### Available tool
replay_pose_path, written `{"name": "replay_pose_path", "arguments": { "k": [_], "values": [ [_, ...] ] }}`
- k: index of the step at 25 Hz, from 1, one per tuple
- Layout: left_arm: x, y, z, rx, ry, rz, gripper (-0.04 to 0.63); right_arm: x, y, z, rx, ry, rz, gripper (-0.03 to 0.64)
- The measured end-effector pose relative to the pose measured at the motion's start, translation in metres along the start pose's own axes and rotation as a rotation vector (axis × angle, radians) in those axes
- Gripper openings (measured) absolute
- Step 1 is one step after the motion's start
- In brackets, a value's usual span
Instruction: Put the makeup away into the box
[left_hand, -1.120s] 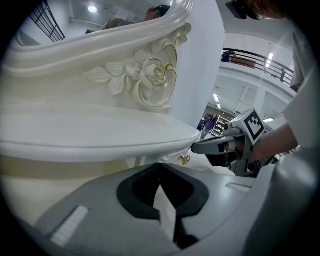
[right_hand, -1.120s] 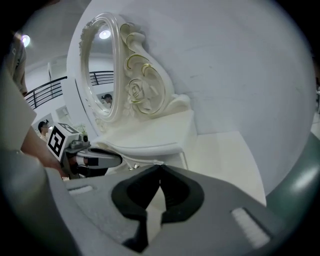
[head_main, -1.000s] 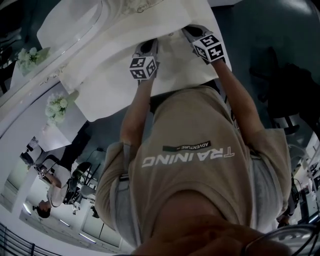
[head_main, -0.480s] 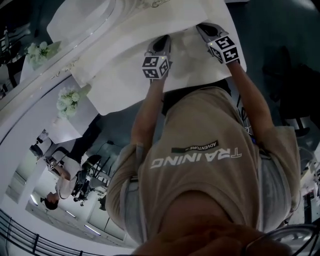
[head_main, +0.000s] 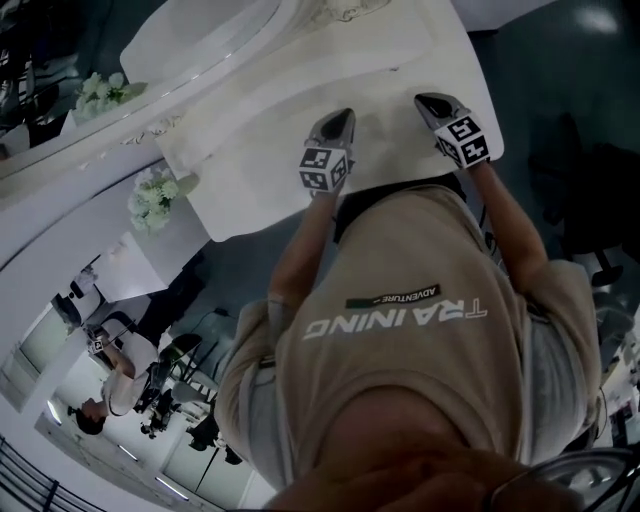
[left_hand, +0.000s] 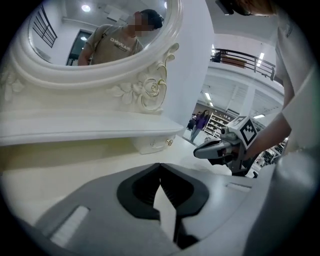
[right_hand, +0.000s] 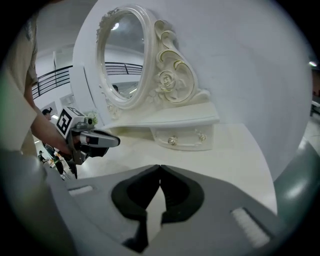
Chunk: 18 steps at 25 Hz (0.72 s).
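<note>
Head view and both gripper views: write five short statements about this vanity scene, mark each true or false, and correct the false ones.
1. The left tongs and the right tongs are both shut with nothing between them. True.
2. An open makeup box sits on the table between the two tongs. False: no box or makeup shows in any view.
3. An oval mirror with a carved white frame stands at the back of the table. True.
4. The small drawer below the mirror is pulled out. False: it is closed, with its two knobs facing forward.
5. White flowers show to the left of the table in the head view. True.
</note>
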<state>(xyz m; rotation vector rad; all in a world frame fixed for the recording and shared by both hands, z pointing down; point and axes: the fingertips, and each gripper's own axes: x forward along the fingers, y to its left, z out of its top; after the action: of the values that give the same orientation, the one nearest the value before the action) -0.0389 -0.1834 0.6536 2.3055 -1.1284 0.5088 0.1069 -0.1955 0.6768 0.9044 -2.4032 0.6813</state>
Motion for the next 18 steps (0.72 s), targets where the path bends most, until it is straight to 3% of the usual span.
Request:
{"name": "replay_pose_path", "arguments": {
  "k": [5, 11, 18],
  "values": [
    [-0.071, 0.009, 0.0, -0.076, -0.064, 0.033, 0.008, -0.025, 0.06, 0.003, -0.056, 0.023, -0.007, 0.003],
    [-0.12, 0.024, 0.01, -0.054, -0.16, 0.066, 0.008, -0.027, 0.099, 0.029, -0.172, -0.029, -0.031, 0.003],
    [-0.178, 0.052, 0.062, -0.01, -0.31, 0.12, 0.008, -0.033, 0.177, 0.106, -0.29, -0.159, 0.014, 0.003]
  ]
}}
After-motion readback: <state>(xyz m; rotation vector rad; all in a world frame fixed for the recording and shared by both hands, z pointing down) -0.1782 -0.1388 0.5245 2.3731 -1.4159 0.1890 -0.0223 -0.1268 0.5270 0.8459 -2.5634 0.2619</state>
